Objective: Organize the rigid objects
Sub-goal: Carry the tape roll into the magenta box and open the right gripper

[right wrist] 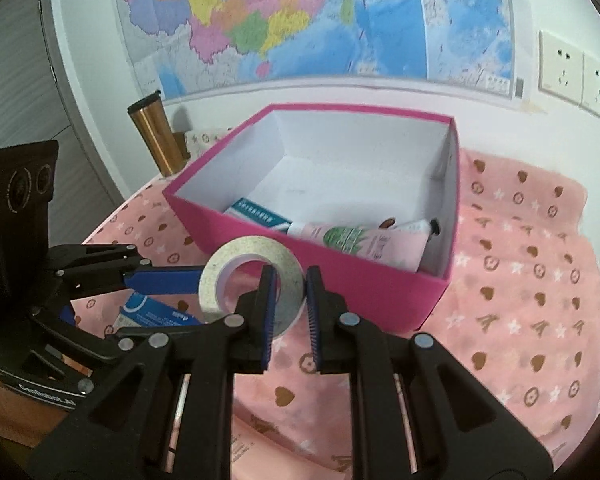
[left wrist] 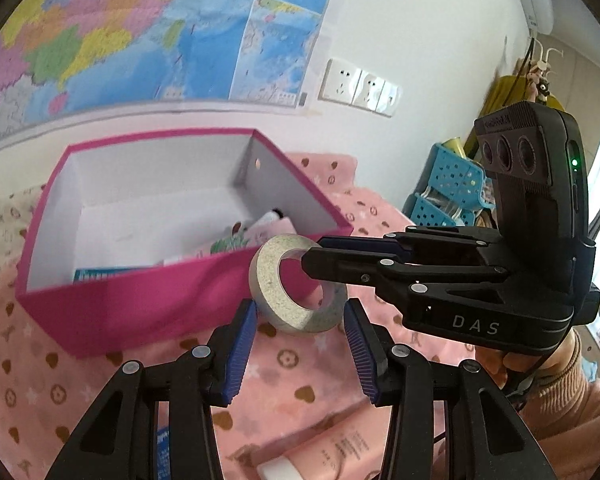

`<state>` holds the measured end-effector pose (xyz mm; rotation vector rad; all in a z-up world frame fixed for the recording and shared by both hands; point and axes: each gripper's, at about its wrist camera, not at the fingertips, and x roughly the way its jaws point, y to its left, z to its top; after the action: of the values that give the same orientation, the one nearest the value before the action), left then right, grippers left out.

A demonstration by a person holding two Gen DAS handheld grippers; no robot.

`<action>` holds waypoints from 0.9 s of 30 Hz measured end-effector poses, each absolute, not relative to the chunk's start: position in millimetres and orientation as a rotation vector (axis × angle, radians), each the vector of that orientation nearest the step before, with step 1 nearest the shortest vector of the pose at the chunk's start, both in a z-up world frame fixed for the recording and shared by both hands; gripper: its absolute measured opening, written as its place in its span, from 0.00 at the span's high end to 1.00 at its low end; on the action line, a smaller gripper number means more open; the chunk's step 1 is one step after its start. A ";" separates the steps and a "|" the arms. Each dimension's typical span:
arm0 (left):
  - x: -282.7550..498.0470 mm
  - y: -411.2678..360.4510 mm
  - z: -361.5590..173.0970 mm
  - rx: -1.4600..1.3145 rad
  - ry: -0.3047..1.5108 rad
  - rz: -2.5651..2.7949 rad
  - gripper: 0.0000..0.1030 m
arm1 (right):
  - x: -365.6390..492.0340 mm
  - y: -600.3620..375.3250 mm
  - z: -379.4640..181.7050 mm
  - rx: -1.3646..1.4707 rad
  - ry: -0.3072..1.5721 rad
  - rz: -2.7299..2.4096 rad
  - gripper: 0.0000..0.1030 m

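Your right gripper (right wrist: 291,300) has its fingers pinched on the wall of the tape roll (right wrist: 252,276), one blue pad through the hole and the other on the outer face, so the ring is hanging off that grip, tilted, just clear of the pink cloth (right wrist: 519,300). Your left gripper (left wrist: 300,344) is spread wide with nothing in it, pads sitting either side of the roll's lower edge but not touching it as far as I can tell.

Looks like you're mid-carry: roll picked up, not yet dropped in. It's right in front of the near wall of the pink box (right wrist: 379,284), roughly level with the rim. Inside the box there's already a pink tube (right wrist: 363,238) and a teal-striped carton (right wrist: 256,214) along the near side.

Next move, I'd say lift a bit so the ring clears the rim, push it farther over the white floor at the back, then let go. Watch the left fingers, they're close enough to snag it. A blue packet (right wrist: 156,314) on the cloth at near left probably goes in later.
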<state>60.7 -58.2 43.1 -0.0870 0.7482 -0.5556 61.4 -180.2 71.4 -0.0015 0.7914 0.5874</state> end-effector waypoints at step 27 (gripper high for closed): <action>138.6 -70.1 52.9 -0.085 0.770 -0.533 0.56 | 137.9 -198.9 82.0 0.041 0.800 0.537 0.84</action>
<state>138.6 -70.1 52.9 -0.0851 0.7704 -0.5328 137.9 -198.9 82.0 0.0409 0.7997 0.5366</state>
